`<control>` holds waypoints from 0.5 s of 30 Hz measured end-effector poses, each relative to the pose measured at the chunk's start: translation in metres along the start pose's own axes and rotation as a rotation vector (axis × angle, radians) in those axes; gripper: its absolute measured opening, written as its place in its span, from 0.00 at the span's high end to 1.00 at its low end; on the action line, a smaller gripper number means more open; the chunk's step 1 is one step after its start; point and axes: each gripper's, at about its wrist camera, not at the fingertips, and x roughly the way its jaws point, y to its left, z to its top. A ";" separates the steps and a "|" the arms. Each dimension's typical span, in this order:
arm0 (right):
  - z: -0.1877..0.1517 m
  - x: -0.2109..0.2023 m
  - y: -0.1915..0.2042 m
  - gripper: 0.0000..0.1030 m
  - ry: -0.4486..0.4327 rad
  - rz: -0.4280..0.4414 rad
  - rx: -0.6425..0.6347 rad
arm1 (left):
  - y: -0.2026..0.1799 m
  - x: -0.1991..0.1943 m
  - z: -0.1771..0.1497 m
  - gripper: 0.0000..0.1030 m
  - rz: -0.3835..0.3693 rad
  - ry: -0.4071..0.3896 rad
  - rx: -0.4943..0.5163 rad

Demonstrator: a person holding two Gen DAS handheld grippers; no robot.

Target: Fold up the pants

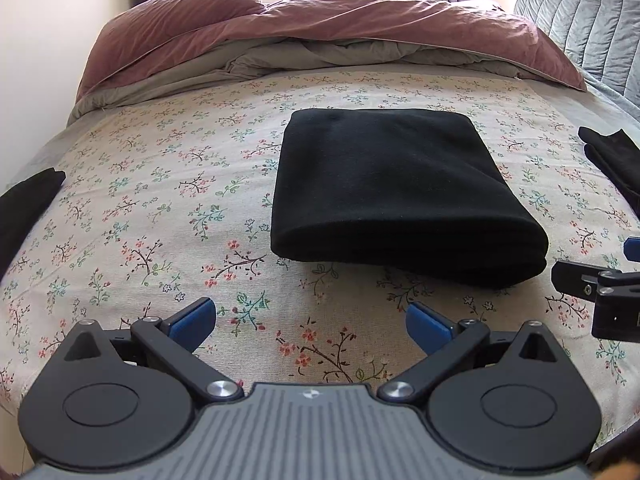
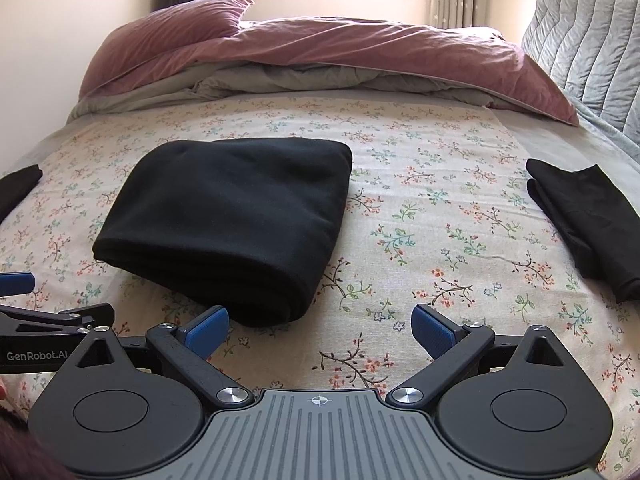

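Black pants (image 1: 400,192) lie folded into a thick rectangle in the middle of the floral bedsheet (image 1: 168,184); the right wrist view has them (image 2: 232,220) left of centre. My left gripper (image 1: 311,320) hovers open just short of the bundle's near edge, nothing between its blue pads (image 1: 192,316). My right gripper (image 2: 320,330) is open too, its left pad (image 2: 208,330) close beside the bundle's near right corner. Each gripper shows at the edge of the other's view: the right gripper (image 1: 608,280), the left gripper (image 2: 48,320).
Another folded black garment (image 2: 588,220) lies at the right side of the bed, and a dark cloth (image 1: 24,204) at the left edge. A pink duvet (image 1: 304,28) and pillow are heaped at the far end. A grey quilted headboard (image 2: 592,40) stands far right.
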 end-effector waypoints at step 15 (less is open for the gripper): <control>-0.002 0.002 -0.001 0.04 0.004 0.001 0.000 | -0.001 0.000 0.000 0.00 0.001 0.001 -0.002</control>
